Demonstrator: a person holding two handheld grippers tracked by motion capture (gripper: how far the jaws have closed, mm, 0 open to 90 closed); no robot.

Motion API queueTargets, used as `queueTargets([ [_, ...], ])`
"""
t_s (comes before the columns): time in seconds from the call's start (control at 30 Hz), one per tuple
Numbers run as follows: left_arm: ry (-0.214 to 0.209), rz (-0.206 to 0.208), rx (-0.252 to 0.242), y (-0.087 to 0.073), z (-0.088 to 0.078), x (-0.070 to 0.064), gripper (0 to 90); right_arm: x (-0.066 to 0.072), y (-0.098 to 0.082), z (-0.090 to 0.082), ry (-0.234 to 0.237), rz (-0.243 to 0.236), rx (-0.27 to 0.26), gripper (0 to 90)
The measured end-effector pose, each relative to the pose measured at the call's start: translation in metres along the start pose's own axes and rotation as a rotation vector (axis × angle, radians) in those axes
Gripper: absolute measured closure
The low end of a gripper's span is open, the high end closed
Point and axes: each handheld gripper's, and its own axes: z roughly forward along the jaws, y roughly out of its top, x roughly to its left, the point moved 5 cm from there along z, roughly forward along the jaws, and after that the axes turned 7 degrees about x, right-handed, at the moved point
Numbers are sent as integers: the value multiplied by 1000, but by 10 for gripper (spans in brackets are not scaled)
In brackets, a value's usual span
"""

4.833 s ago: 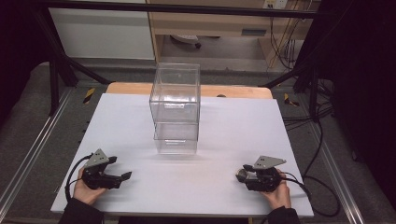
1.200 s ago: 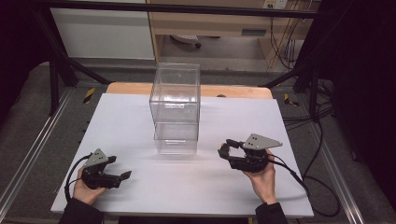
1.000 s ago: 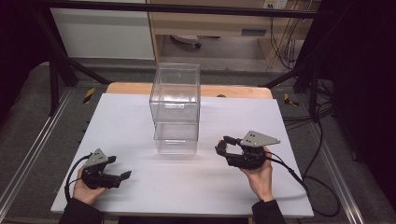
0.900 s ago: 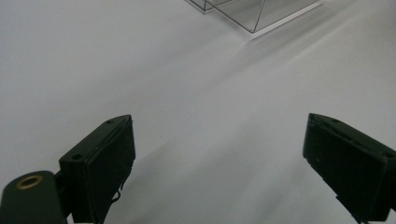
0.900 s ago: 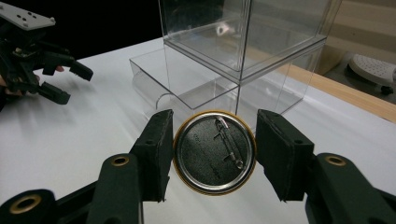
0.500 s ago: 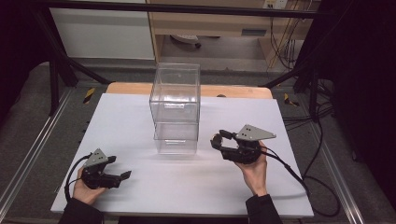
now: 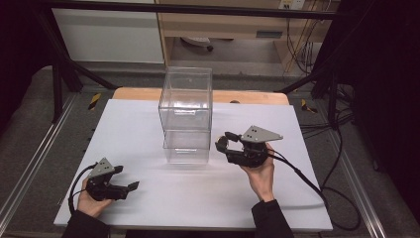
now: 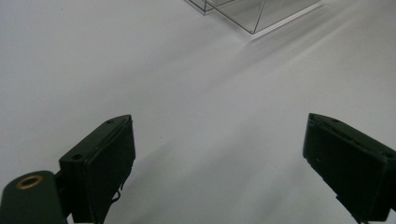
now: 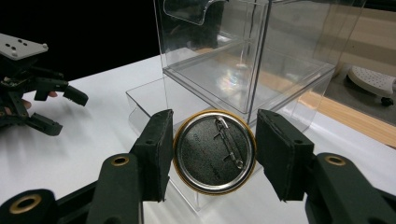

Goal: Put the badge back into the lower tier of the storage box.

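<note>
Fingers [image 9: 159, 154] edgewise on upright badge [image 9: 214, 151], pin-back camera-ward

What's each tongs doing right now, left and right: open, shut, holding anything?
Left tongs: open, nothing between the jaws, low over the white table.
Right tongs: shut on a round pin badge, pin side facing the camera, beside the clear box.

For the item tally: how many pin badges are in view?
1. The pin badge sits back-side out between the right gripper's fingers, near the clear box. None seen elsewhere.
</note>
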Motion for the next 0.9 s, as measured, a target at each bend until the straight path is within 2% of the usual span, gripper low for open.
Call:
queueTargets([
  [0.9, -1, -3, -2, 0, -1, 0, 88, 8, 22, 46, 24, 15, 6, 481],
])
